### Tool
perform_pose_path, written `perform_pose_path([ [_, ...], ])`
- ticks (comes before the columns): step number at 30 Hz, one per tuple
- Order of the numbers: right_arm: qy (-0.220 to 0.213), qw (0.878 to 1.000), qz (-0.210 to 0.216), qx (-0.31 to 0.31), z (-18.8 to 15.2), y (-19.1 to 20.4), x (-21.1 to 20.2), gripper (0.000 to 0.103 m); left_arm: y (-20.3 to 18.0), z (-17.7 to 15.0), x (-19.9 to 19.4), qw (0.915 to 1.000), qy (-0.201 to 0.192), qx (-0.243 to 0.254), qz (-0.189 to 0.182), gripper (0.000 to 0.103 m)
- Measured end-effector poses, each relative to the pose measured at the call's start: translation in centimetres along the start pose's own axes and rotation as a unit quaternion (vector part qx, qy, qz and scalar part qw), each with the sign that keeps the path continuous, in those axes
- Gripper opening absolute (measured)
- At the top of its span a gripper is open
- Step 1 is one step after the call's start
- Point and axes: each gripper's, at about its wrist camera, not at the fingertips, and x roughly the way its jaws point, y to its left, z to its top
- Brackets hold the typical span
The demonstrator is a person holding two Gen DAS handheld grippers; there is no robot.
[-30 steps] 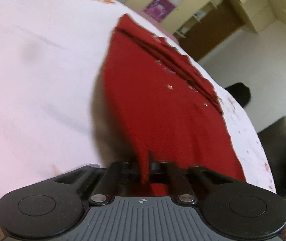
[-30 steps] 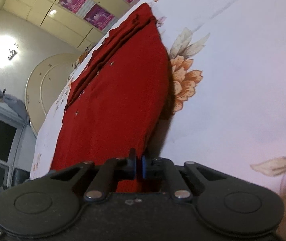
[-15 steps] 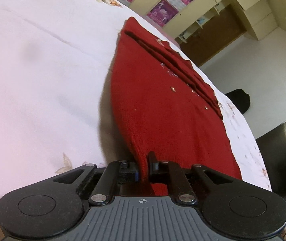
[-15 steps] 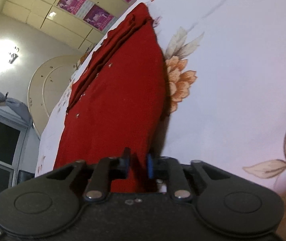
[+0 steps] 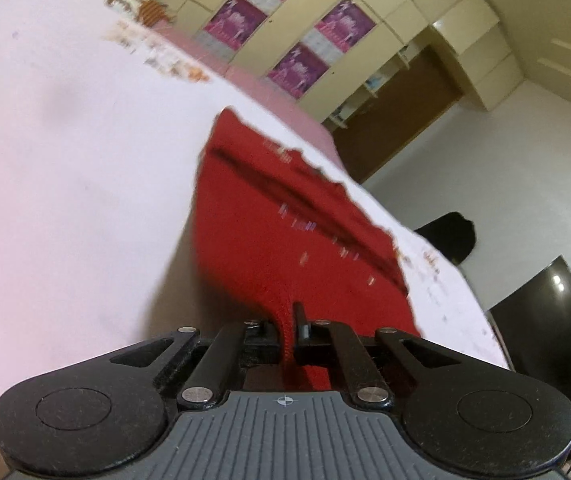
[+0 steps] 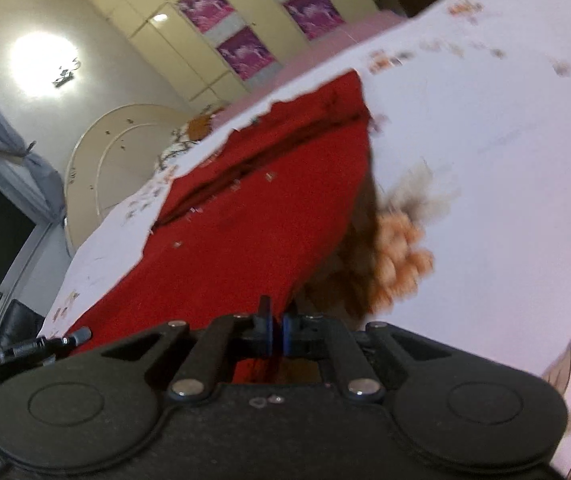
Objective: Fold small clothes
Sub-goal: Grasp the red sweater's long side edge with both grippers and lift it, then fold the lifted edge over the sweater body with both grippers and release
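Observation:
A red knitted garment (image 5: 285, 240) with small shiny beads lies on a white flowered bedsheet (image 5: 65, 160). My left gripper (image 5: 287, 320) is shut on the garment's near edge, and the cloth rises from the bed into its jaws. The same garment shows in the right wrist view (image 6: 253, 224). My right gripper (image 6: 277, 320) is shut on the near edge at the other corner. The far end of the garment rests on the sheet (image 6: 485, 160), with a fold line across it.
Cream wardrobe doors with purple posters (image 5: 237, 20) stand beyond the bed. A round cream headboard (image 6: 117, 152) is at the left in the right wrist view. A dark object (image 5: 453, 236) lies on the floor, and a black chair (image 5: 545, 320) is beside the bed.
Both grippers have lifted and tilted up with the garment's near edge; more of the room shows. The right jaws, slightly apart half a second ago, are closed tight on the cloth.

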Motion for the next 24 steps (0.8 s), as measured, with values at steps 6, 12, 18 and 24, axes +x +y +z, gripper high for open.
perform_pose_path([
  [6,-0.029,0.999,0.014,-0.020,6.9,2.0,1.9,0.005,-2.6,6.3,1.4,0.9991,-0.032,0.023,-0.017,0.003],
  [12,-0.054,0.998,0.029,-0.021,13.4,2.9,4.1,0.005,-4.1,11.1,4.4,0.9983,-0.047,0.029,-0.017,0.003],
  [18,-0.052,0.998,0.026,-0.013,17.6,2.1,8.0,0.005,-4.7,15.2,9.9,0.9988,-0.035,0.032,-0.015,0.004],
  [24,-0.027,0.999,0.023,0.018,20.5,-1.0,13.7,0.005,-3.0,17.6,16.5,0.9999,-0.004,0.011,0.008,0.004],
])
